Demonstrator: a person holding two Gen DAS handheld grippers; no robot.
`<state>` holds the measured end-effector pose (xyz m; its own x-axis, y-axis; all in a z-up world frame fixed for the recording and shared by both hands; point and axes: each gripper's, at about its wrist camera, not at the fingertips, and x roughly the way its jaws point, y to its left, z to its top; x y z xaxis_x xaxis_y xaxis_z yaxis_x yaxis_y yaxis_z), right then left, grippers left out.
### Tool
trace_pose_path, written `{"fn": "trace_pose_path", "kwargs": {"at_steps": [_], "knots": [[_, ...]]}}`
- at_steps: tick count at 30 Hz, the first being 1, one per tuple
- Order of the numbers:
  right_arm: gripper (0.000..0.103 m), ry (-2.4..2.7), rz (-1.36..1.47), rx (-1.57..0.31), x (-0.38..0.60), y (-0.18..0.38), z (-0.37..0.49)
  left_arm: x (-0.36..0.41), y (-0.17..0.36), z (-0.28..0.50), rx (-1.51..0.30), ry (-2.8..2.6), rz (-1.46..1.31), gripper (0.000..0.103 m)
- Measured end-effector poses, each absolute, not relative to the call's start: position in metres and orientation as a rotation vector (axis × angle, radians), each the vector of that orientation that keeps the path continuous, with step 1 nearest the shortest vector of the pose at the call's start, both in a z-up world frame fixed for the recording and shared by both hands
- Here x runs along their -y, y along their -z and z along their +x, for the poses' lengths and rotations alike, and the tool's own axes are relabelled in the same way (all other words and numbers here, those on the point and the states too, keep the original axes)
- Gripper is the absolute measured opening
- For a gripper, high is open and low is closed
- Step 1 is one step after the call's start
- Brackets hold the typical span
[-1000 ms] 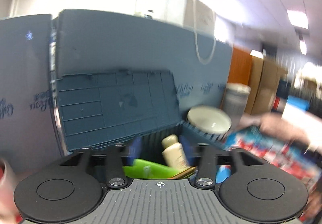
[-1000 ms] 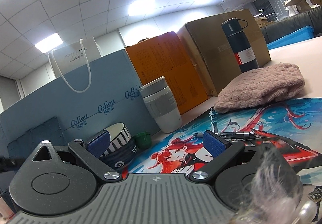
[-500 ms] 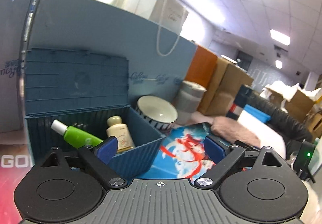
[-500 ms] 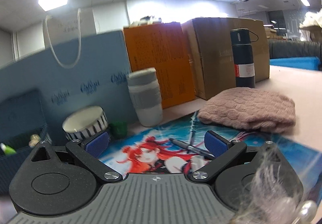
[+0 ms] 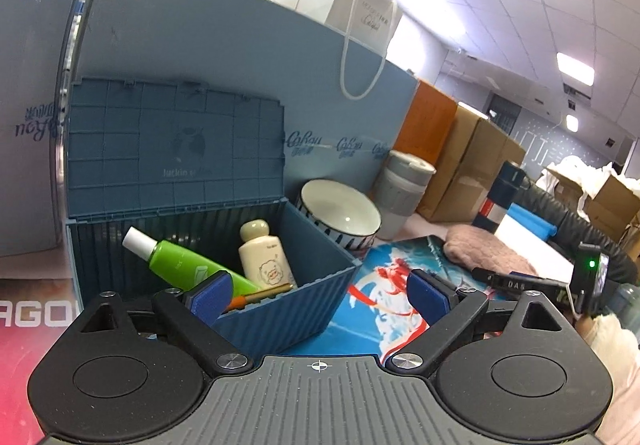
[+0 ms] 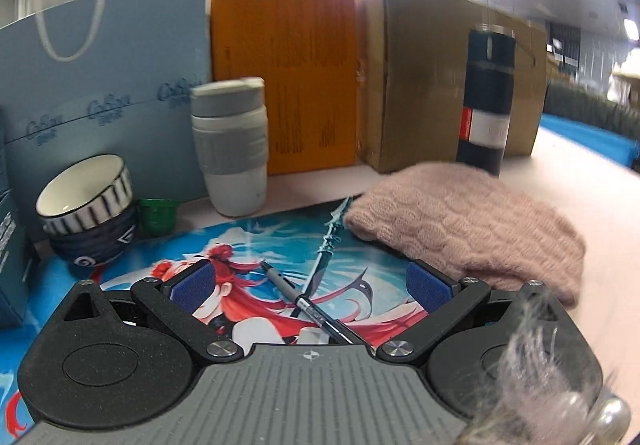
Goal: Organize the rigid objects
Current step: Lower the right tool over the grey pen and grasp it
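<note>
I am holding my empty left gripper (image 5: 318,295) and right gripper (image 6: 308,287) wide apart, the pen (image 6: 308,307) lying at six o'clock of the right view.

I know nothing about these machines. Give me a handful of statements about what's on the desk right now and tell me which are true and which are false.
1. The blue box has its lid closed. False: the lid stands open behind it.
2. A green bottle and a cream bottle are inside the box. True.
3. The right tongs grip the pen. False: they stand open, and the pen lies on the printed mat between them.
4. The striped bowl stands beside a small green cup. True.
5. The pink knitted cloth is in the box. False: it lies on the desk near the dark flask.
6. The left tongs hold nothing. True.
</note>
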<state>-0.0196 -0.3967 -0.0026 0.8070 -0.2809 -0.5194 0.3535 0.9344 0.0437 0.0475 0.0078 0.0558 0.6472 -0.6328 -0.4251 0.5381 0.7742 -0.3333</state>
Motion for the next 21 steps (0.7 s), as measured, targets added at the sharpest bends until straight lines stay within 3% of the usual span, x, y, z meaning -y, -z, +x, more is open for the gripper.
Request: {"fn": "trace_pose_path", "kwargs": {"at_steps": [9, 13, 15, 17, 18, 20, 21], "knots": [[0.098, 0.364, 0.133, -0.653, 0.407, 0.038, 0.015, -0.005, -0.053, 0.05, -0.561, 0.675, -0.172, 0.096], [0.089, 0.376, 0.128, -0.683, 0.409, 0.045, 0.03, -0.006, -0.053, 0.052, -0.556, 0.677, -0.166, 0.096], [0.079, 0.391, 0.14, -0.684, 0.41, 0.043, 0.032, -0.008, -0.053, 0.053, -0.556, 0.669, -0.172, 0.096], [0.055, 0.397, 0.137, -0.683, 0.409, 0.041, 0.031, -0.011, -0.054, 0.053, -0.554, 0.666, -0.18, 0.096], [0.048, 0.395, 0.134, -0.685, 0.408, 0.039, 0.031, -0.012, -0.055, 0.054, -0.551, 0.665, -0.185, 0.096], [0.022, 0.39, 0.126, -0.692, 0.403, 0.037, 0.029, -0.015, -0.056, 0.054, -0.546, 0.667, -0.192, 0.096], [0.018, 0.386, 0.122, -0.697, 0.4, 0.036, 0.028, -0.016, -0.057, 0.054, -0.543, 0.668, -0.194, 0.096]]}}
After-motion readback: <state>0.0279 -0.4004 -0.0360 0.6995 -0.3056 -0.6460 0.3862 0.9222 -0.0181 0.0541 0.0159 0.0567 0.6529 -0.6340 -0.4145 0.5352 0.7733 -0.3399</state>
